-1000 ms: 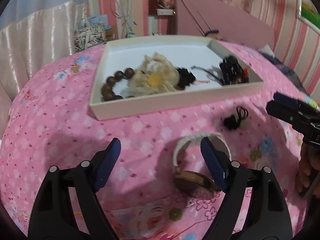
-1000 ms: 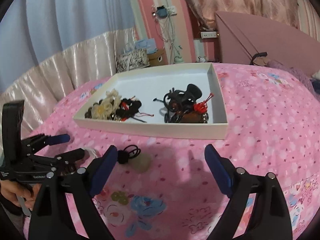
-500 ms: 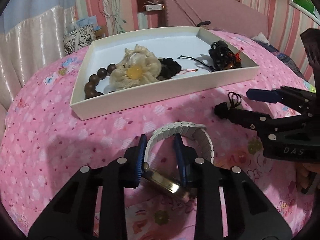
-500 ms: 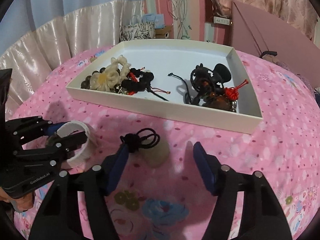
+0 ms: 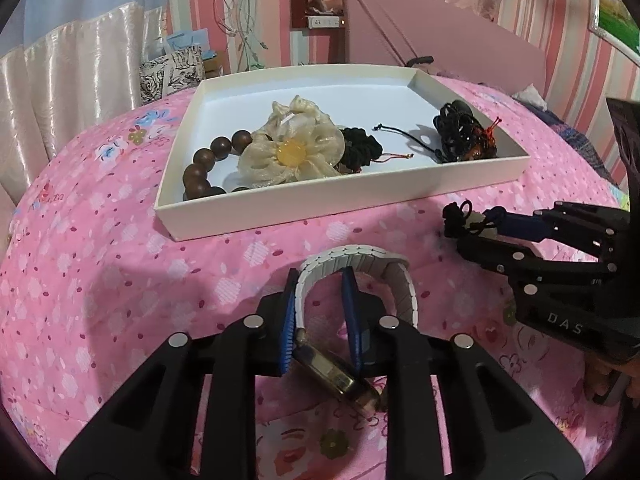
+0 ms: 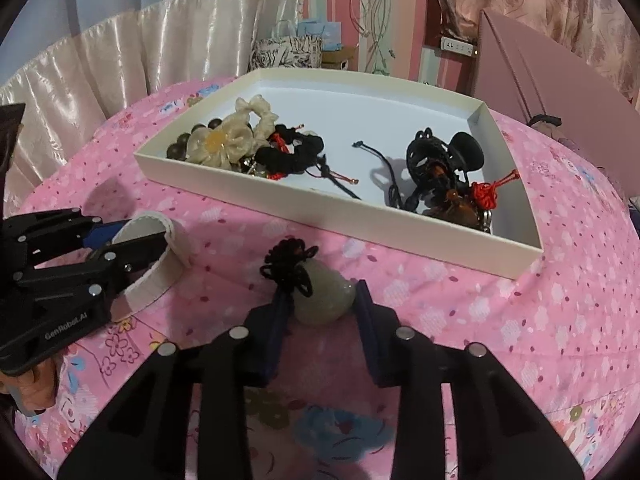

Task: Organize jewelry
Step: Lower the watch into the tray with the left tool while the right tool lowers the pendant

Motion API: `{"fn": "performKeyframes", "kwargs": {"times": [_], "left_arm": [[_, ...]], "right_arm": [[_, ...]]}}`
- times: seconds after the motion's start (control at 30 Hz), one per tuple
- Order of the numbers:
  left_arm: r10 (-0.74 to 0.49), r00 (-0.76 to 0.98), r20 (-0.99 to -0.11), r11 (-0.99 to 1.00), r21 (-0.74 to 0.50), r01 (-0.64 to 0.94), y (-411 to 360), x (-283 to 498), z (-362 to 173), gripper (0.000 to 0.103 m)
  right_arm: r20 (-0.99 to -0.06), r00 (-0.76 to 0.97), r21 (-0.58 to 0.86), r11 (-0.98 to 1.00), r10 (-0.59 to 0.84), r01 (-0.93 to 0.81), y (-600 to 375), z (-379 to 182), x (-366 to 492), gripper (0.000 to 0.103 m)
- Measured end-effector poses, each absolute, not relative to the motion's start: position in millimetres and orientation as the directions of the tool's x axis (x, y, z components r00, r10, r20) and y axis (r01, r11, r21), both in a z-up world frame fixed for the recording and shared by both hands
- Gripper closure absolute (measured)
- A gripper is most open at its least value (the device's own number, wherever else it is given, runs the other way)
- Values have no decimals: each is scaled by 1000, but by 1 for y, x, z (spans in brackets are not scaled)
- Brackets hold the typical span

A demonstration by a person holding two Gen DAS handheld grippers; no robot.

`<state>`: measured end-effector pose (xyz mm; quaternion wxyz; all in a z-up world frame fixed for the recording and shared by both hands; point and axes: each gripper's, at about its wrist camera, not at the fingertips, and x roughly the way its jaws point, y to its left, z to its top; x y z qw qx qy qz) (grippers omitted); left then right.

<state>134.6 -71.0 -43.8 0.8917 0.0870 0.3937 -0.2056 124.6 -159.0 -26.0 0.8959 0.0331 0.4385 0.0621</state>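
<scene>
A white-strapped watch [image 5: 356,264] with a gold face lies on the pink bedspread. My left gripper [image 5: 320,316] is shut on its strap, one finger inside the loop; it also shows in the right wrist view [image 6: 132,236]. A pale jade pendant with a black knotted cord [image 6: 320,296] sits between the fingers of my right gripper [image 6: 320,304], which touch its sides. The right gripper also shows in the left wrist view [image 5: 468,228]. A white tray [image 5: 332,204] holds a wooden bead bracelet [image 5: 204,168], a cream flower scrunchie [image 5: 292,152] and black corded pieces [image 5: 464,132].
The flowered pink bedspread [image 5: 100,260] covers the bed under everything. A pink box lid [image 5: 420,28] leans behind the tray. A patterned bag [image 5: 168,72] and curtains stand at the back left. The tray's far half [image 6: 360,100] is bare white.
Both grippers have closed: the left one onto the watch strap, the right one around the jade pendant. Both moved forward and down toward the bedspread.
</scene>
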Motion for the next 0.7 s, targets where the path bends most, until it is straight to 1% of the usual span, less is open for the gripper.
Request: {"fn": "performKeyframes", "kwargs": {"times": [0.03,0.2,0.7], "left_arm": [[-299,608,-736,901,-8,434,-71,135,-43,85],[-306,616,-726,900,-10,436,-71,134,-41,89],[-313,621,-718,901,-19,433,-70,132,-40,89]], "right_arm": [[-777,613,120,989,145,-82,-160,-25,124,76],[-757,636,133,988,152,-78,-164,-19,120,77],[-748,643,165,985,163,-57,-169,-20,120,76]]}}
